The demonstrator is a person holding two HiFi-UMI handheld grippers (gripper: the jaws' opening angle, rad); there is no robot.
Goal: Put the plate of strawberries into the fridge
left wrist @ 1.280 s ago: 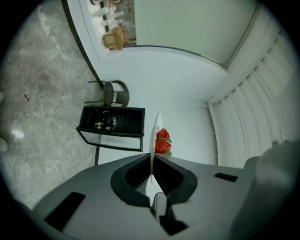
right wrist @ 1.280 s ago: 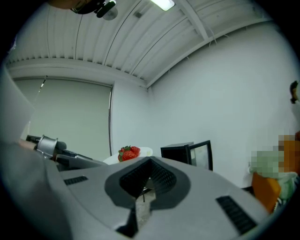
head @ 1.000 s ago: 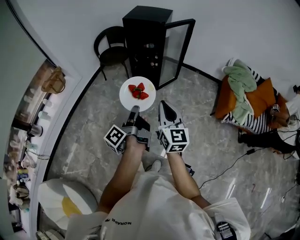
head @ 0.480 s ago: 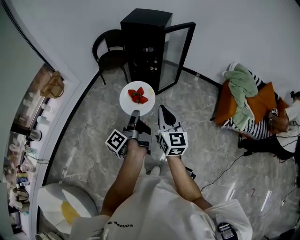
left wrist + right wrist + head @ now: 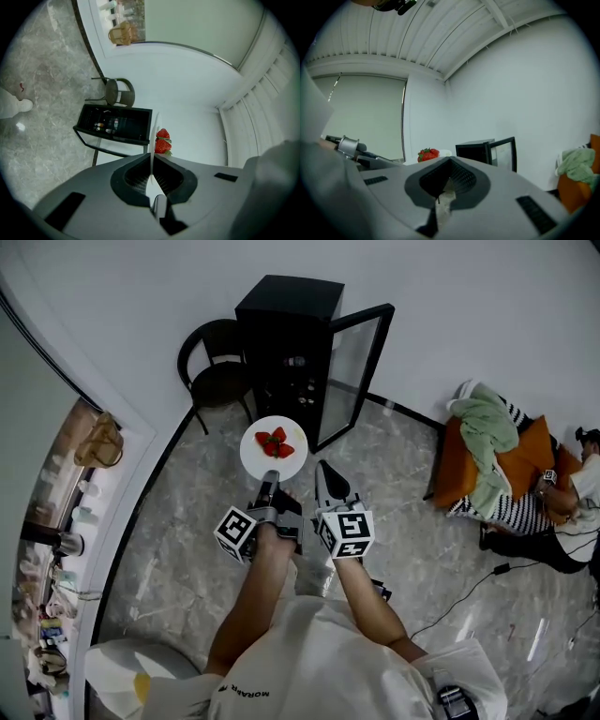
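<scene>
Left tongs (image 5: 269, 476) are clamped on the near rim of the white plate (image 5: 292, 457), which is held above the grey marble floor (image 5: 187, 512) with the strawberries (image 5: 275, 442) on its middle. Right tongs (image 5: 324, 470) sit just right of the plate, jaws together on nothing. Just beyond the plate stands the black fridge (image 5: 281, 334), its glass door (image 5: 354, 371) swung open on the right and a black chair (image 5: 214, 367) on its left.

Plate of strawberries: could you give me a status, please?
Left gripper shut on plate rim; right gripper shut, empty. Plate held short of fridge, door open. Path clear; chair beside fridge.
</scene>
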